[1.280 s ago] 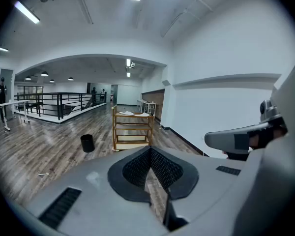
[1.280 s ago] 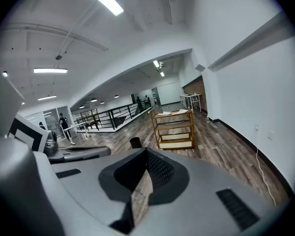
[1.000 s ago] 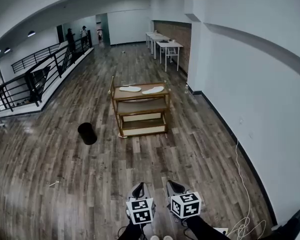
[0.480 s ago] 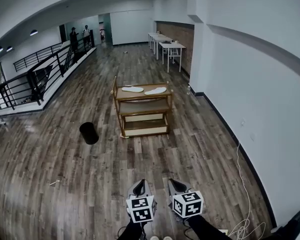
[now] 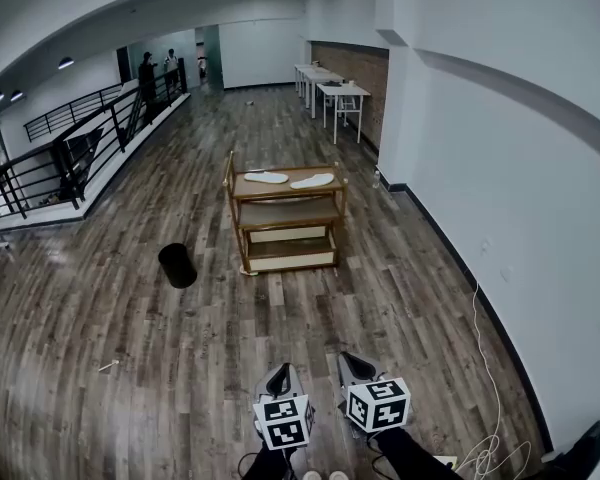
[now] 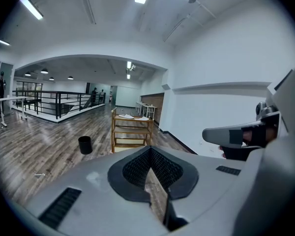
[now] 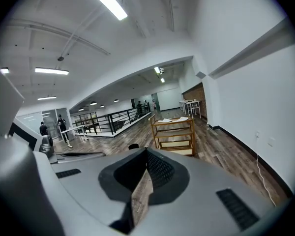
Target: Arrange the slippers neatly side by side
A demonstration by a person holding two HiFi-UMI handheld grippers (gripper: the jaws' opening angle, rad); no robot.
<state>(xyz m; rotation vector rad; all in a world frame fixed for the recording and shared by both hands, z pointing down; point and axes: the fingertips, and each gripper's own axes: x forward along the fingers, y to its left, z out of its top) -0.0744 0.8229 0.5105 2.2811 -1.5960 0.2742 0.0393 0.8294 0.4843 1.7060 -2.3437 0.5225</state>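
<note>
Cart (image 5: 285, 214): a wooden trolley with three shelves, standing on the plank floor (image 5: 210, 338) close to the white wall (image 5: 500, 188).
Slippers: two pale ones, both lying flat on the cart's top shelf.
Left slipper (image 5: 266, 177): toward the cart's left end, lying along the shelf.
Right slipper (image 5: 312, 180): toward the cart's right end, slightly angled. There is a small gap between it and the other, so they lie end to end rather than side by side.
Left gripper (image 5: 278, 376): well short of the cart on its near side and pointing toward it. The jaws are clenched together with nothing in them.
Right gripper (image 5: 354, 368): just beside the left one, equally far from the cart. Its jaws are also pressed tight and empty.
Bin (image 5: 177, 265): black, on the floor near the cart's left side.
Tables (image 5: 328, 86): white, well beyond the cart.
Railing (image 5: 75, 153): black, well left of the cart.
People (image 5: 147, 68): far beyond the cart, by the railing's end.
Cable (image 5: 477, 338): white, on the floor right of the cart and nearer than it.
</note>
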